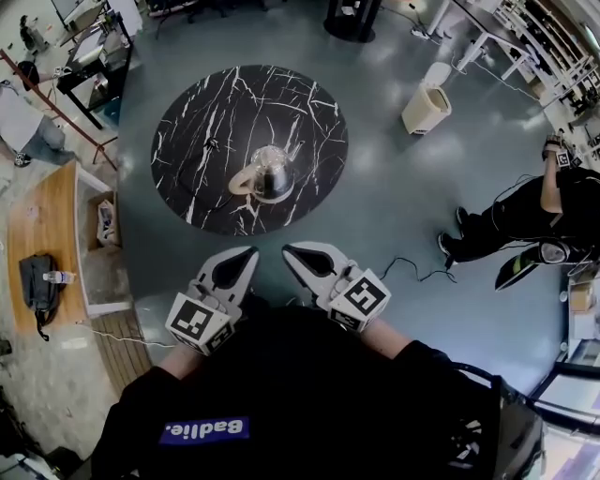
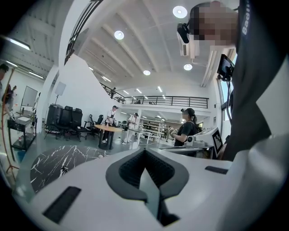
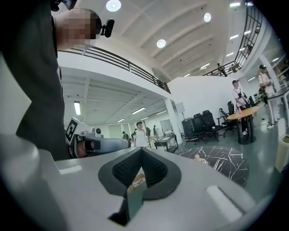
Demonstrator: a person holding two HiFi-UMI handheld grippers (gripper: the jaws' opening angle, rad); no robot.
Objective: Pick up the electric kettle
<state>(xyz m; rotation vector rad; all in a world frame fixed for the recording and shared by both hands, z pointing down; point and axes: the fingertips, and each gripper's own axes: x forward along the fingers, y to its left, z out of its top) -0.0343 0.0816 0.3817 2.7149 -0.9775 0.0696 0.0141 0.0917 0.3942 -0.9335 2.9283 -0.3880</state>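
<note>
Electric kettle (image 1: 272,173), standing on round black marble worktop (image 1: 202,103).
Left hand-held gripper (image 1: 247,255), right hand-held gripper (image 1: 291,251): jaws closed, empty, near worktop edge, well apart from kettle.

A glossy grey-blue floor (image 1: 394,197) spreads through a large white hall. A round black surface veined with white (image 1: 197,122) lies at its middle. A beige plastic bin (image 1: 427,105) stands well beyond its right edge, and a pale wooden counter (image 1: 42,220) off to its left. Round ceiling lamps (image 2: 179,11) glow above a black-railed mezzanine (image 2: 167,100). Black office chairs (image 2: 65,119) line the white wall (image 2: 86,90).
</note>
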